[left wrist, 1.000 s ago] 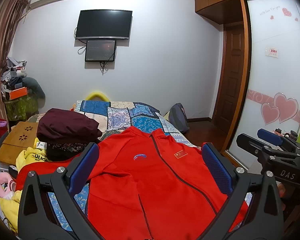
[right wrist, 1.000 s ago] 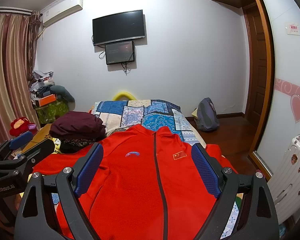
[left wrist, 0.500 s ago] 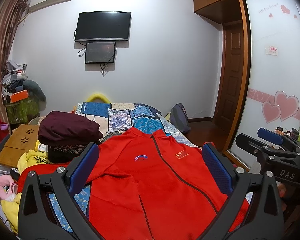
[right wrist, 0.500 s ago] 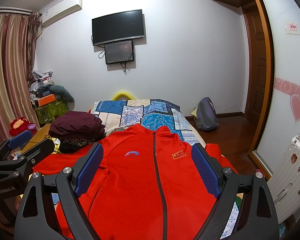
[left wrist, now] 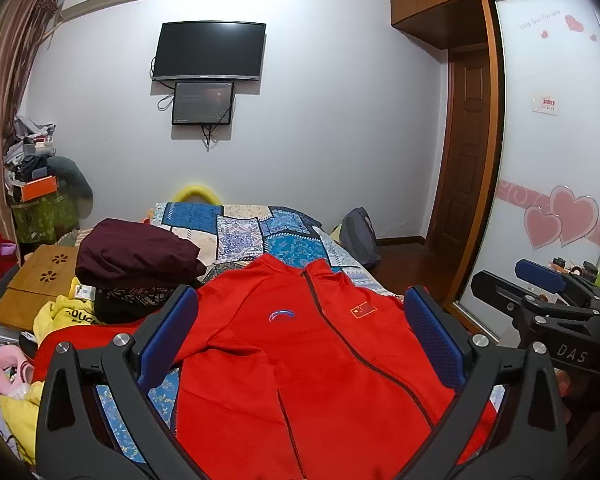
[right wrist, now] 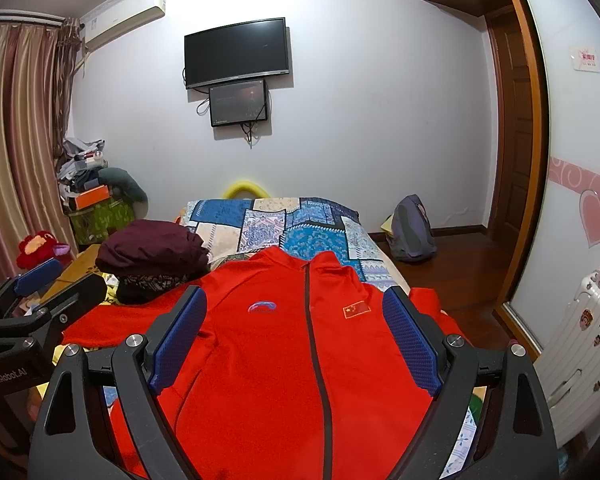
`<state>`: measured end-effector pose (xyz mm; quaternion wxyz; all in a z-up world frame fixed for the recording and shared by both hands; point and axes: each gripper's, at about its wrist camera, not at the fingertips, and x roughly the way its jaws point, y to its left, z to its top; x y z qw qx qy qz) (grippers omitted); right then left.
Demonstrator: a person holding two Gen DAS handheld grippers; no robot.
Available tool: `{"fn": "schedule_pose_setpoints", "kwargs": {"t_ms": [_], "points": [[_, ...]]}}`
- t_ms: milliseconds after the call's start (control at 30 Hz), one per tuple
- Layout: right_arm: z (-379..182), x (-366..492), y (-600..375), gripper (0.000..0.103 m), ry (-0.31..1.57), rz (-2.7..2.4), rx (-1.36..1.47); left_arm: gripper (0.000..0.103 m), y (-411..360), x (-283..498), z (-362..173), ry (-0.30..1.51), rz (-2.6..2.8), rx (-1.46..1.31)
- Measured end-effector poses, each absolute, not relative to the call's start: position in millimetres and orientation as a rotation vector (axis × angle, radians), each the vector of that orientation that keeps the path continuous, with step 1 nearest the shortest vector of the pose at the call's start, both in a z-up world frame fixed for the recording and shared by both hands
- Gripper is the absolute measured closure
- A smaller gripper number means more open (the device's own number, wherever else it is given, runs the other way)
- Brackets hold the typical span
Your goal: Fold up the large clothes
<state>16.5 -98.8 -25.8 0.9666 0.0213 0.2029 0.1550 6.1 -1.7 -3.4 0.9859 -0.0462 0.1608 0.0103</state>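
A red zip-up jacket (left wrist: 300,360) lies flat, front up, on the bed, collar toward the far wall; it also shows in the right wrist view (right wrist: 300,352). Its left sleeve stretches out to the left. My left gripper (left wrist: 300,328) is open and empty, held above the jacket's chest. My right gripper (right wrist: 296,328) is open and empty, also above the chest. The right gripper shows at the right edge of the left wrist view (left wrist: 540,304), and the left gripper at the left edge of the right wrist view (right wrist: 36,304).
A patchwork bedspread (right wrist: 284,224) covers the bed. A dark maroon folded garment (right wrist: 152,252) sits on a patterned pile at the jacket's left. Yellow clothes (left wrist: 60,316) and a wooden lap table (left wrist: 36,284) lie left. A backpack (right wrist: 412,232), door and suitcase (right wrist: 580,344) stand right.
Both grippers have shifted only slightly; the left wrist view has tilted a little. The jacket has not moved.
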Motion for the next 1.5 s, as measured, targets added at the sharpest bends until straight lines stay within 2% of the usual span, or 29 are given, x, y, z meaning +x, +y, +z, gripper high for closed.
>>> {"fn": "schedule_pose_setpoints", "kwargs": {"t_ms": [1033, 1500], "points": [[-28, 21, -93, 0.015, 0.429, 0.308, 0.026, 0.000, 11, 16, -9, 0.330, 0.027, -0.116], [-35, 61, -78, 0.015, 0.470, 0.306, 0.015, 0.000, 74, 57, -11, 0.374, 0.120, -0.122]]}}
